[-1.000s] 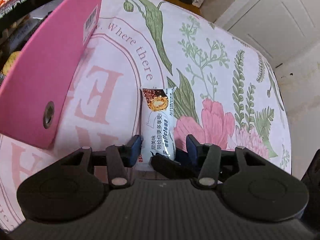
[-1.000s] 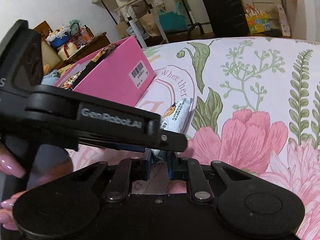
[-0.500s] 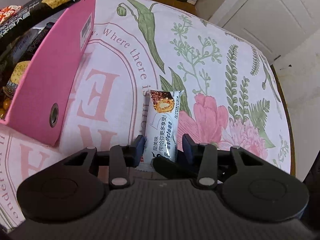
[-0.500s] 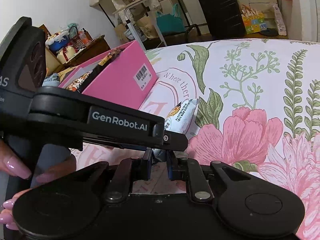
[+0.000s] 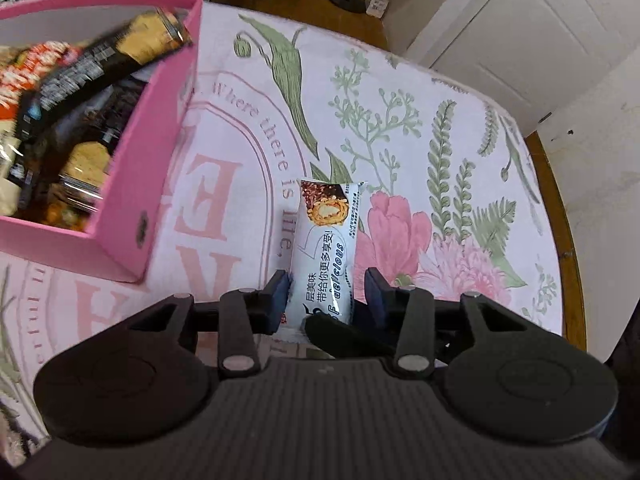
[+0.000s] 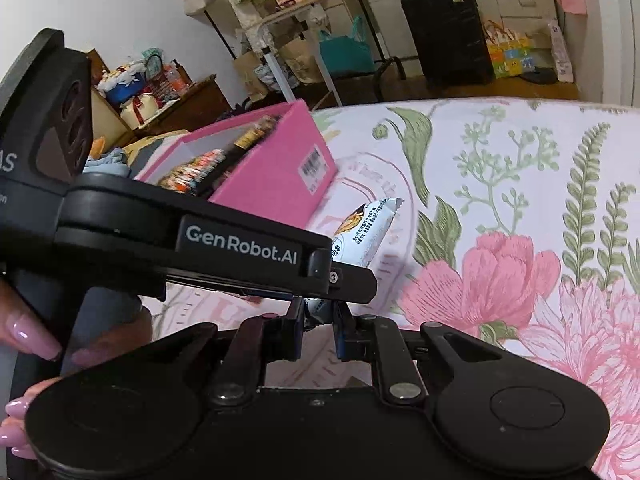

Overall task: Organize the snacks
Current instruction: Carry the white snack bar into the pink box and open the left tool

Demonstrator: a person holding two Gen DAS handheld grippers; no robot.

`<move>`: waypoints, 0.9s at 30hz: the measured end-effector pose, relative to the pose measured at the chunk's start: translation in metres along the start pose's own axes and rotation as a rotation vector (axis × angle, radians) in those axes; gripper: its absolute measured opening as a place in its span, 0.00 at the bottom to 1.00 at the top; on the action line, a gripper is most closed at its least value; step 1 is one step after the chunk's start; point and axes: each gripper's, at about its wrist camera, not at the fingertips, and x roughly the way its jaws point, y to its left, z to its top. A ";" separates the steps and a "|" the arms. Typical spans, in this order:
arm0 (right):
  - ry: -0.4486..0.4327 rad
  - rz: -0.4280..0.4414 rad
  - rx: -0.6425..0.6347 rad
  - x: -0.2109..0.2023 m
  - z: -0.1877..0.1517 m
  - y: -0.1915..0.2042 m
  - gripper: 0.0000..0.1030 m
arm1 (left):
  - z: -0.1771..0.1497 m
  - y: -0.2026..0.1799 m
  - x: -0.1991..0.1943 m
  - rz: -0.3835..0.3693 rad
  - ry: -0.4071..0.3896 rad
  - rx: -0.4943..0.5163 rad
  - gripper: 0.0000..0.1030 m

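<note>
We see right gripper (image 6: 320, 322) jaws clamped on white snack pack (image 5: 326, 248) marked "delicious", left gripper (image 5: 326, 294) marked "GenRobot.AI", jaws partly apart straddling it, left pad touching, pack above floral cloth (image 5: 400, 120) reading "Where there is life", beside pink box (image 5: 160, 152) bearing barcode label.

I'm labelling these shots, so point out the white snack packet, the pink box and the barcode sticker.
white snack packet (image 5: 325, 248), left wrist view, middle of its printed face.
pink box (image 5: 154, 168), left wrist view, outer side wall.
barcode sticker (image 6: 313, 165), right wrist view, sticker's centre.
</note>
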 end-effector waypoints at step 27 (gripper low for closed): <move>0.042 0.057 -0.446 0.082 0.093 0.123 0.22 | 0.052 0.124 -0.108 0.205 -0.279 -0.196 0.46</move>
